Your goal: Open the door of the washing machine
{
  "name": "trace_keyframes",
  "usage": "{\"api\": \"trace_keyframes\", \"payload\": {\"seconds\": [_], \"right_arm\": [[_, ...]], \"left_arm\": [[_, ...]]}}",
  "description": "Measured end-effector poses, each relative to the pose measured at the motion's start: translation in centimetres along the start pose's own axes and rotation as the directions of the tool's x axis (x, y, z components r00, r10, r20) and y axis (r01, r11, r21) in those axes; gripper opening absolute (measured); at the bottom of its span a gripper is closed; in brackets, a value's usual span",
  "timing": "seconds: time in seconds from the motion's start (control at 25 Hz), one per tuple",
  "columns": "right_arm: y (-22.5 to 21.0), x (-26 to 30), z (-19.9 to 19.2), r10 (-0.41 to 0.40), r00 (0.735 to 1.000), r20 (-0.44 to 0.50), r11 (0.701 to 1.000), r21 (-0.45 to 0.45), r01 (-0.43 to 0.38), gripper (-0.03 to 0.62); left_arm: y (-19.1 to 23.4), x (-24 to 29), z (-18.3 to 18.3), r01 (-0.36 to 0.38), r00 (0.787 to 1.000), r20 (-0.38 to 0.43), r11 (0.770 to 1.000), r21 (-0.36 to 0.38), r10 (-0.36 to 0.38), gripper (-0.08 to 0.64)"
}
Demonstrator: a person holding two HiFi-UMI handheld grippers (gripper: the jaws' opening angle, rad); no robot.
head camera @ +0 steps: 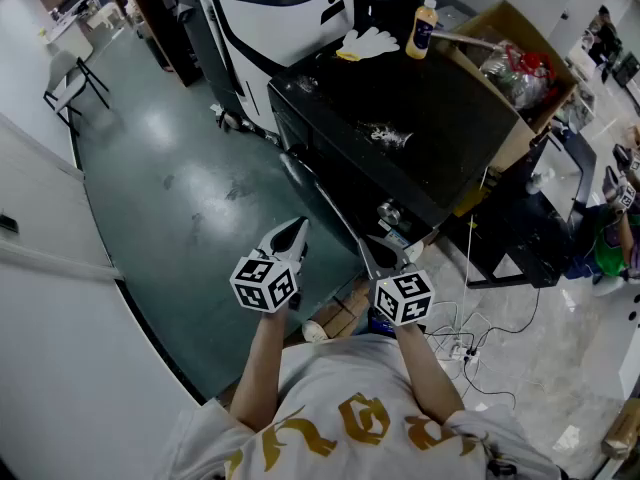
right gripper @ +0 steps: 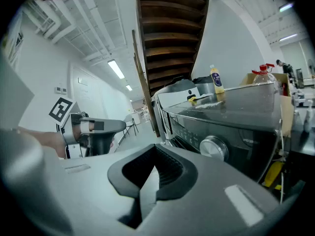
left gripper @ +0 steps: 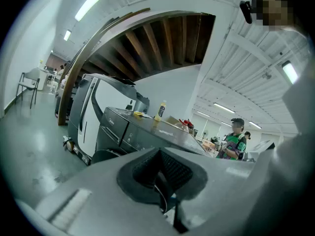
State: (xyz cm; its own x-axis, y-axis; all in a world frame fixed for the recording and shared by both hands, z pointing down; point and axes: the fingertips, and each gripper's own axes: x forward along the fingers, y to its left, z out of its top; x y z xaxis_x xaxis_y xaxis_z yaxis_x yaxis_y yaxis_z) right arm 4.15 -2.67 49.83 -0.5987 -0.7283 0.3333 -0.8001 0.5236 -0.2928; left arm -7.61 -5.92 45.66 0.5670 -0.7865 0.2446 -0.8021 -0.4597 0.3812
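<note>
- Dark green floor [head camera: 170,178] on the left side, white wall [head camera: 60,348] beyond it; pale tiled floor w/ cables [head camera: 462,346] on the right.
- Washing machine [head camera: 440,118] stands centre, black, seen from above; control knob [right gripper: 214,148] on its front panel.
- Door [left gripper: 104,155] sits low on the machine's front, round & dark. Looks flush w/ the front, i.e. not opened yet.
- On the machine top: yellow bottle [head camera: 424,28] upright at the back, white gloves [head camera: 368,41] just beside it.
- Open cardboard box [head camera: 525,118] at the machine's far right, full of mixed stuff incl. a red-capped bottle [head camera: 520,73].
- Big white appliance [head camera: 285,23] behind the washer; chair [head camera: 70,83] well apart, far left.
- Left gripper [head camera: 294,228]: jaws pressed together, nothing between them. Held in front of the door, apart from it.
- Right gripper [head camera: 372,250]: jaws also closed on nothing. Near the front panel by the knob, not touching.
- Both grippers held side by side in front of the person, marker cubes facing up.
- Person in green top [left gripper: 233,142] stands at the far right, past the machine.
</note>
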Motion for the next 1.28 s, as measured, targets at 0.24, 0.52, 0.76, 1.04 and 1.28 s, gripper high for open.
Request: {"api": "trace_keyframes", "payload": {"seconds": [0.24,0.52,0.76,1.04,1.28], "right_arm": [[-0.1,0.3,-0.3,-0.001,1.000,-0.006,1.000,0.000,0.001,0.023],[-1.6,0.1,-0.8,-0.068,0.997,-0.024,0.997,0.025,0.068,0.023],[-3.0,-0.6,-1.1,-0.084,0.995,-0.049,0.994,0.061,0.087,0.085],[-5.7,-1.6,-2.4,-0.125,0.987,-0.096,0.989,0.064,0.131,0.118],[-7.7,-1.8,-3.4,-0.134,0.982,-0.135,0.986,0.082,0.146,0.118]], "left_arm": [[0.6,0.3,-0.3,-0.004,1.000,-0.008,1.000,-0.013,0.004,0.000],[0.9,0.8,-0.8,-0.012,1.000,-0.006,0.999,-0.045,0.012,0.000],[1.9,2.5,-2.2,-0.042,0.999,-0.014,0.994,-0.104,0.041,0.107],[3.0,7.6,-5.6,-0.052,0.993,-0.111,0.983,-0.177,0.033,0.142],[3.9,11.3,-8.8,-0.106,0.974,-0.216,0.978,-0.180,0.066,0.150]]}}
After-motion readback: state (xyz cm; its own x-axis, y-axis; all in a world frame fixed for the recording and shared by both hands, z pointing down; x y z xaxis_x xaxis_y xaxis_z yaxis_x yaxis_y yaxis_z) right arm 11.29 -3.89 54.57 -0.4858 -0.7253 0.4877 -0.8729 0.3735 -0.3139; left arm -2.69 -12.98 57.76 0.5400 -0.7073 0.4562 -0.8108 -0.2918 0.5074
